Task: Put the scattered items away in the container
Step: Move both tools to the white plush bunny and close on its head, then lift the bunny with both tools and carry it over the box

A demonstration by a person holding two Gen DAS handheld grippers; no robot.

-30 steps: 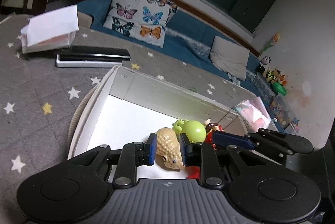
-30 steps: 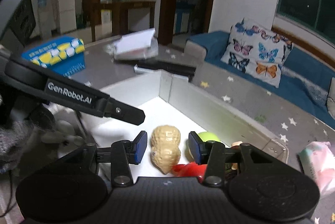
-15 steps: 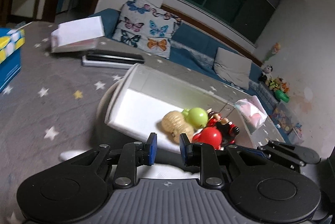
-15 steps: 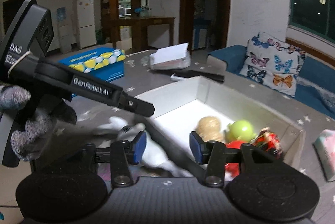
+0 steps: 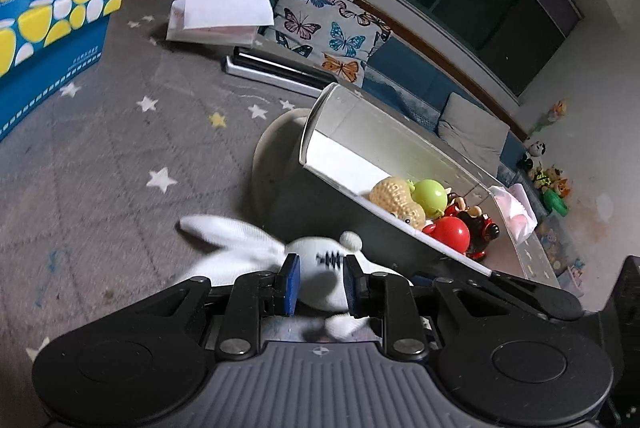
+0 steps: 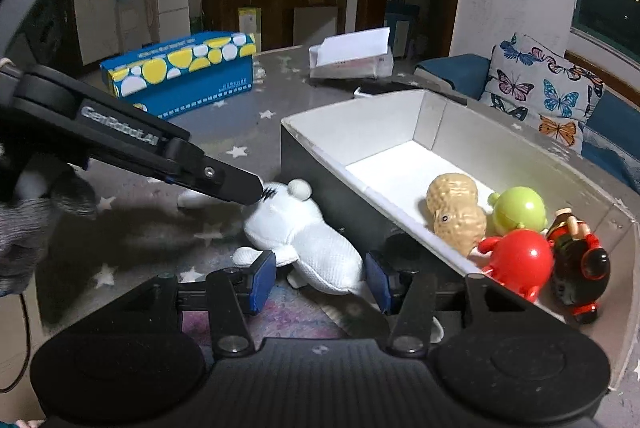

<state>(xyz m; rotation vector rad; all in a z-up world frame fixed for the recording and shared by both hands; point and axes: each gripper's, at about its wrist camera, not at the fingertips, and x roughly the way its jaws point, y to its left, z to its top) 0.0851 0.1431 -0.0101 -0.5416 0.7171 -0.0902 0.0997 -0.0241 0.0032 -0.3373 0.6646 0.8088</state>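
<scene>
The white plush rabbit (image 6: 304, 232) lies on the starred grey cloth just beside the near outer wall of the white box (image 6: 520, 156), not yet in it.

The left gripper (image 5: 318, 282) has its fingers only a little apart around the rabbit's head; whether the pads actually press it I cannot tell, since that part of the view is blurred. If they do not, a lift would leave the toy behind or catch only loose fabric.

The right gripper (image 6: 320, 282) straddles the rabbit's rear end with its fingers apart and clear of the fabric. Closing there while the left pulls could stretch or twist the toy, and a low carry would snag it on the box wall.

The rabbit is soft, floppy and white, with long ears, a round tail and a dark stitched mark on its face.
</scene>
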